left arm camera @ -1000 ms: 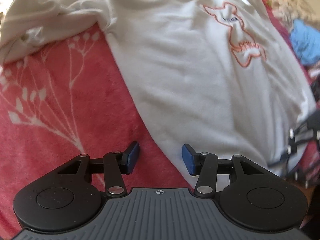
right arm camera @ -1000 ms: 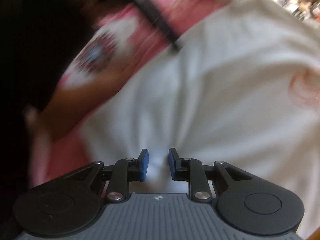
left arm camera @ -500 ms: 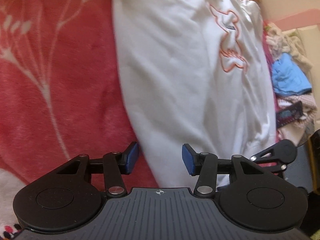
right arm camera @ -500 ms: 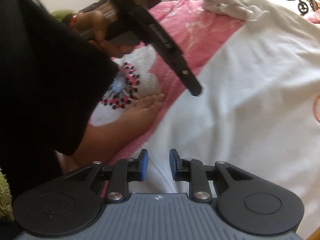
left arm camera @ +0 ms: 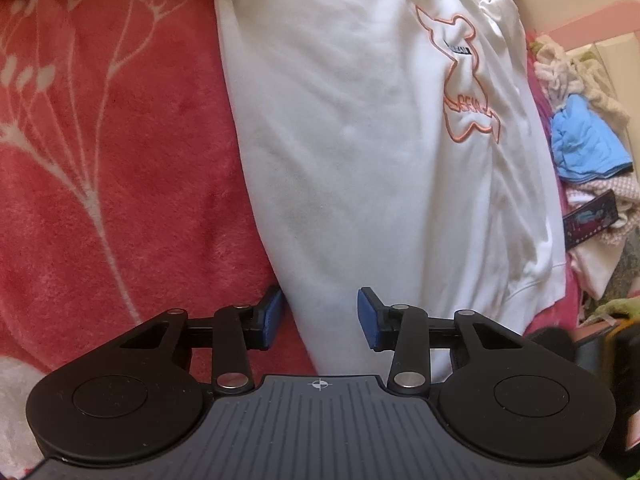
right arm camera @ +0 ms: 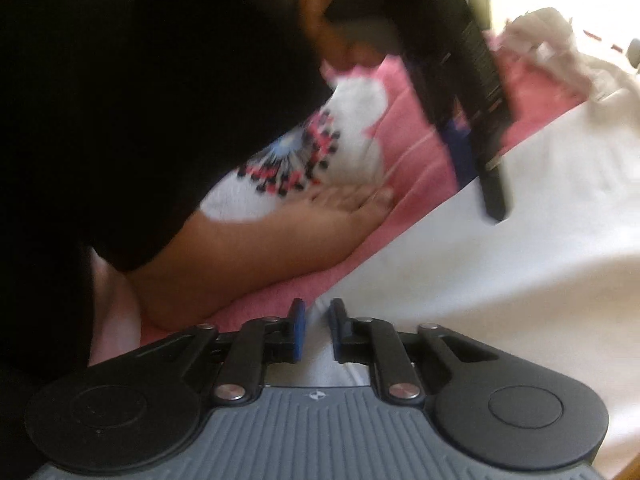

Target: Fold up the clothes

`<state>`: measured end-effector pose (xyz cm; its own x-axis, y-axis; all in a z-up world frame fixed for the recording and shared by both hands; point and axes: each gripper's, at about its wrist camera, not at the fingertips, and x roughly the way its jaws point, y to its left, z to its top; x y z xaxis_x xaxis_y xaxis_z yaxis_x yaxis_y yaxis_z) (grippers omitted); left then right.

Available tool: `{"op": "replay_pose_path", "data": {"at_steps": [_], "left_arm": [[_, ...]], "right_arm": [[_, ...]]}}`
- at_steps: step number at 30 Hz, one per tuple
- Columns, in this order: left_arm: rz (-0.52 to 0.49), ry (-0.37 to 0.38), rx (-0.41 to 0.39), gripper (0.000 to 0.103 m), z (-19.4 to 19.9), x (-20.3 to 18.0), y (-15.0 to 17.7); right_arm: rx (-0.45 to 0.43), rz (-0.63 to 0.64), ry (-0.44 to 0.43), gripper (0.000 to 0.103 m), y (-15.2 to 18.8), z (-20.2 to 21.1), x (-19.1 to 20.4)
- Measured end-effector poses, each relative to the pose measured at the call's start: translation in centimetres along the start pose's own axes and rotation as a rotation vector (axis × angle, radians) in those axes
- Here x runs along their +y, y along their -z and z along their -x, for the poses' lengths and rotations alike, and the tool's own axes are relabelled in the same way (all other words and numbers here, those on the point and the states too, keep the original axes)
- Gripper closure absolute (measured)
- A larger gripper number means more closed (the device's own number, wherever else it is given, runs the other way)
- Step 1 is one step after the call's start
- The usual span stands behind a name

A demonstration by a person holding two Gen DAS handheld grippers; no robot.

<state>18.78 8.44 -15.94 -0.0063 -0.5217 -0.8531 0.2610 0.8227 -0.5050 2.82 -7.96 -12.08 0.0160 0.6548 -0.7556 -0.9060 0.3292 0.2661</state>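
A white sweatshirt [left arm camera: 360, 140] with an orange outline print [left arm camera: 468, 96] lies flat on a red blanket [left arm camera: 100, 160] with white plant patterns. My left gripper [left arm camera: 320, 320] straddles the sweatshirt's near left edge. One pad is on the blanket, the other over the cloth. Its jaws are closing, and a wide gap remains with flat fabric in it. In the blurred right wrist view my right gripper [right arm camera: 316, 332] is at a corner of the sweatshirt [right arm camera: 500, 280]. Its jaws are closing, and white cloth fills the narrow gap. One of the left gripper's fingers [right arm camera: 490, 176] hangs over the cloth's edge.
A person's bare foot [right arm camera: 320, 216] rests on the blanket beside the sweatshirt, under a black-clad body [right arm camera: 140, 100]. A pile of clothes with a blue garment [left arm camera: 580, 148] and a dark flat object [left arm camera: 590, 216] lies to the right. Crumpled white cloth [right arm camera: 540, 36] lies at the far end.
My left gripper's view has rolled and its pads have come slightly closer together over the sweatshirt's edge. My right gripper has shifted along the hem toward the foot and narrowed onto the white cloth.
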Motion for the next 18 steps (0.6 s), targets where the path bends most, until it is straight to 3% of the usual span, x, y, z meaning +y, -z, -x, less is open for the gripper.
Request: {"op": "replay_pose_path", "data": {"at_steps": [4, 7, 11, 13, 16, 18], "left_arm": [[-0.016, -0.019, -0.015, 0.064, 0.3, 0.0, 0.1], [-0.028, -0.054, -0.04, 0.064, 0.8, -0.1, -0.1], [-0.116, -0.162, -0.146, 0.063, 3.0, -1.3, -0.5], [-0.204, -0.2, -0.201, 0.061, 4.2, -2.4, -0.5], [-0.356, -0.206, -0.227, 0.057, 4.6, -4.6, -0.3], [-0.399, -0.156, -0.193, 0.057, 3.3, -5.6, -0.4]], "right_arm": [[-0.026, -0.087, 0.006, 0.092, 0.1, 1.5, -1.3], [0.071, -0.001, -0.051, 0.091, 1.0, -1.3, 0.7], [0.061, 0.04, -0.161, 0.092, 1.0, -1.3, 2.2], [0.014, -0.016, -0.09, 0.092, 0.9, 0.3, 0.8], [-0.153, -0.321, 0.053, 0.092, 1.4, 4.3, -4.5], [-0.25, -0.504, 0.22, 0.092, 3.0, 7.2, -7.6]]}}
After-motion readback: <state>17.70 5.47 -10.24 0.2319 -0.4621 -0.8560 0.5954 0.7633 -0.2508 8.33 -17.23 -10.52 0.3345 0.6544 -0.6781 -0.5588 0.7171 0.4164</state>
